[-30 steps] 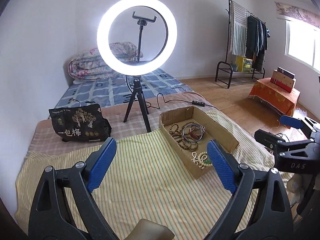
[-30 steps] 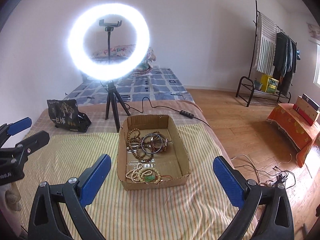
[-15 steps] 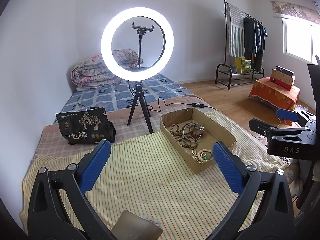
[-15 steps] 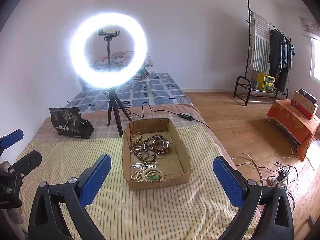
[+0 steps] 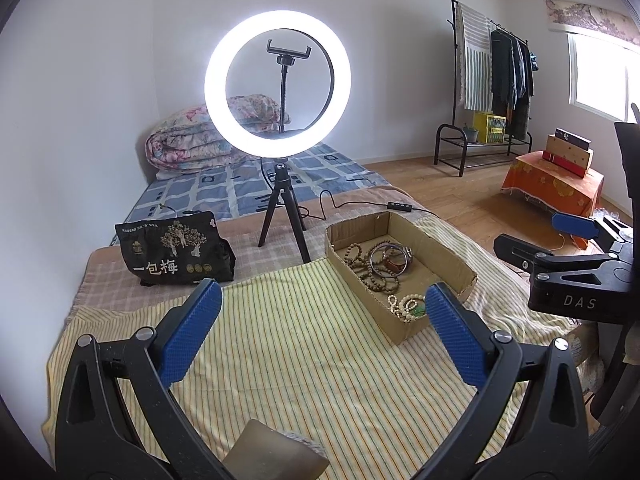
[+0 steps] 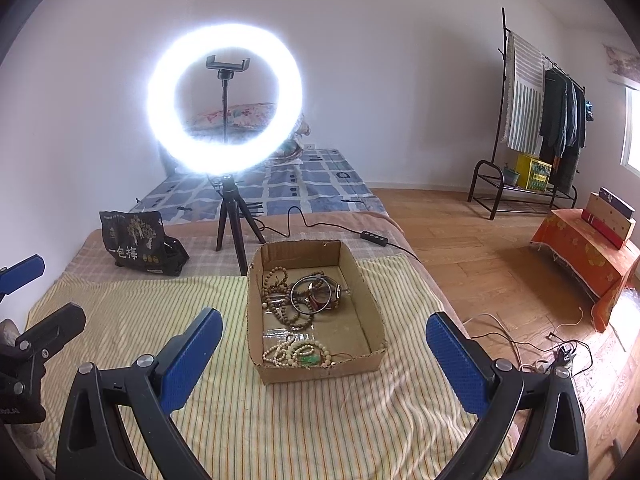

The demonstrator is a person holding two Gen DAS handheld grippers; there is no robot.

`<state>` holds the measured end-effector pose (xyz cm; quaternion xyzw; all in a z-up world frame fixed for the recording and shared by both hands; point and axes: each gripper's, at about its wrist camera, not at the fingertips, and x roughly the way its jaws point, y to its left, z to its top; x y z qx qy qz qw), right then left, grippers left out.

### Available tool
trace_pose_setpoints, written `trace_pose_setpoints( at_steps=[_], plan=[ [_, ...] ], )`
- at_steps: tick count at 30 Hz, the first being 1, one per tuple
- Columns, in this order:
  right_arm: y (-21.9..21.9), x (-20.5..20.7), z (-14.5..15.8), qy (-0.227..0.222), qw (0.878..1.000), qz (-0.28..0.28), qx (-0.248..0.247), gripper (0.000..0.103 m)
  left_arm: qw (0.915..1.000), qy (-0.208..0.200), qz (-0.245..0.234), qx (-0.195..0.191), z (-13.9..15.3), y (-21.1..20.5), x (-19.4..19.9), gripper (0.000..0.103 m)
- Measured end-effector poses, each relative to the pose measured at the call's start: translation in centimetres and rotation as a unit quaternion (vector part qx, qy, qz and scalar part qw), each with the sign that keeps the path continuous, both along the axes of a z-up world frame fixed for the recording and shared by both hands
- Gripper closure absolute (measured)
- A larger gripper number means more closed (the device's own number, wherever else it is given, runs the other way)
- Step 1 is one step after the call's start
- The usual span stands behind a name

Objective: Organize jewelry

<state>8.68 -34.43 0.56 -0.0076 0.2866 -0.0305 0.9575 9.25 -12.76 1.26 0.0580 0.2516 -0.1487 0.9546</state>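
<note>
A shallow cardboard box (image 6: 362, 276) sits on a yellow striped cloth (image 6: 120, 312) and holds brown bead strands (image 6: 276, 284), metal bangles (image 6: 314, 294) and pale bead bracelets with a green piece (image 6: 298, 354). The box also shows in the left wrist view (image 5: 436, 252). My left gripper (image 5: 323, 336) is open and empty, above the cloth left of the box. My right gripper (image 6: 324, 364) is open and empty, held above the box's near end. Each gripper shows at the edge of the other's view.
A lit ring light on a black tripod (image 6: 224, 98) stands just behind the box, its cable (image 6: 320, 224) trailing right. A black snack bag (image 6: 134, 244) lies at the back left. The cloth's right edge drops to a wooden floor with loose cables (image 6: 532, 344).
Both views have shifted slightly as the grippers drifted back and tilted; the box and jewelry have not moved. Both grippers stay open.
</note>
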Motion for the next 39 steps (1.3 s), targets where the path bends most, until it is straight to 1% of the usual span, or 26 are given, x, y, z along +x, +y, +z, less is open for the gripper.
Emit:
trace_pose_setpoints(
  at_steps=[14,39],
  plan=[
    [0.49,0.27,-0.19,0.006,1.0,0.005,-0.006,0.0,1.0,-0.003,-0.005,0.0,0.04,-0.04,-0.56,0.0],
    [0.24,0.45,-0.56,0.017,1.0,0.002,0.005,0.0,1.0,0.003,-0.005,-0.001,0.15,-0.21,-0.54,0.0]
  ],
)
